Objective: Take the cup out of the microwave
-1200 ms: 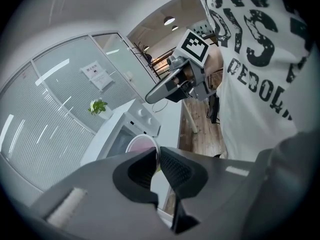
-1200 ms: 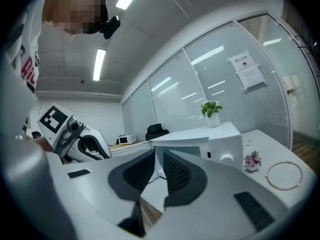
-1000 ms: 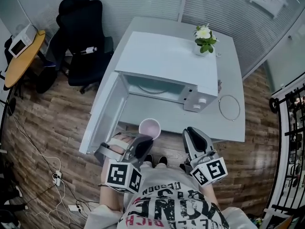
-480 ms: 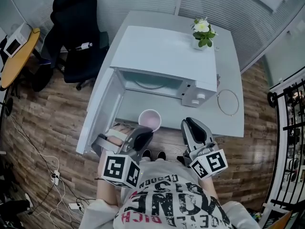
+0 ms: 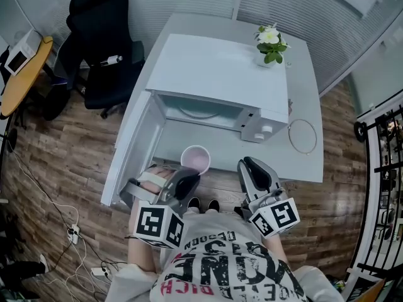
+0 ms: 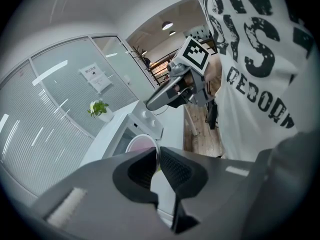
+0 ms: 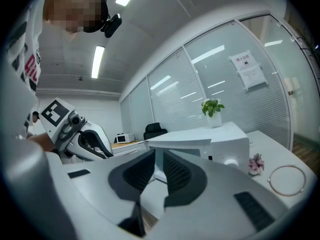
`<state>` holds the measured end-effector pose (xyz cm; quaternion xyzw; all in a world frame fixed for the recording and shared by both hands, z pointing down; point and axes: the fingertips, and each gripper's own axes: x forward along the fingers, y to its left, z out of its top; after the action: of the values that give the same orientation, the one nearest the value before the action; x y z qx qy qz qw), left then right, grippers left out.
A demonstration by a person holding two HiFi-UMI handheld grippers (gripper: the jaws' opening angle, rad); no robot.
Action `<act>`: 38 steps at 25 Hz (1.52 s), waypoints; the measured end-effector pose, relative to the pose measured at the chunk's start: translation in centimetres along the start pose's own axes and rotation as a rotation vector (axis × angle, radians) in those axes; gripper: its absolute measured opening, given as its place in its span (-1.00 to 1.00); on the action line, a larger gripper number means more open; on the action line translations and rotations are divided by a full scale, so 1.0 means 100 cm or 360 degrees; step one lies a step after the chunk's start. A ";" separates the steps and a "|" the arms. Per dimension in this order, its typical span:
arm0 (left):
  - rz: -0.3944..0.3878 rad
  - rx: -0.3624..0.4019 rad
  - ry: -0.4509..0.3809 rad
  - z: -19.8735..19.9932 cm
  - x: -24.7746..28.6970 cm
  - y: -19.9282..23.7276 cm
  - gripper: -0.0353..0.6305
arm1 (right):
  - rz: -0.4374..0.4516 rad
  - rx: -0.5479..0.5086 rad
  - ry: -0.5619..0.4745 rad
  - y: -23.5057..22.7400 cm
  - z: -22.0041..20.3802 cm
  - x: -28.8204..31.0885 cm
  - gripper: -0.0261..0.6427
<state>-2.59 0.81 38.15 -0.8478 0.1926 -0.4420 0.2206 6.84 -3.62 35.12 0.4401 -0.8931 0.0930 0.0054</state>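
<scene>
Office room with wood flooring; a white table (image 5: 302, 162) fills the centre of the head view. On it sits a white microwave (image 5: 220, 74) whose door (image 5: 129, 153) hangs open toward the left. Low in the frame, the left gripper (image 5: 189, 177) pinches the rim of a pale pink cup (image 5: 196, 159), outside the oven at the table's near edge. The right gripper (image 5: 250, 167), lower right, has its jaws slightly parted with nothing between them. The cup appears already out. It likely next needs setting upright on bare tabletop, then releasing.
</scene>
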 end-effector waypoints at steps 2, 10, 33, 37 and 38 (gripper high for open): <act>-0.0001 -0.0002 0.0000 0.000 0.000 0.000 -0.79 | -0.0001 -0.0001 0.0000 0.000 0.000 0.000 -0.73; -0.0001 0.0009 0.0000 -0.004 0.005 0.002 -0.79 | -0.0010 0.0000 -0.0001 -0.003 -0.001 0.003 -0.74; -0.0003 0.0033 0.0047 -0.007 0.002 0.002 -0.78 | -0.0029 0.0002 -0.0014 -0.002 0.000 0.000 -0.74; -0.0002 0.0046 0.0053 -0.007 0.001 0.001 -0.79 | -0.0026 0.0000 -0.0020 0.001 0.000 -0.001 -0.74; 0.0001 0.0057 0.0049 -0.007 0.002 0.000 -0.79 | -0.0026 0.0000 -0.0020 0.001 -0.001 -0.001 -0.74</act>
<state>-3.09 0.52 38.64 -0.8367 0.1884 -0.4584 0.2328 6.85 -3.45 35.15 0.4480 -0.8895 0.0902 0.0004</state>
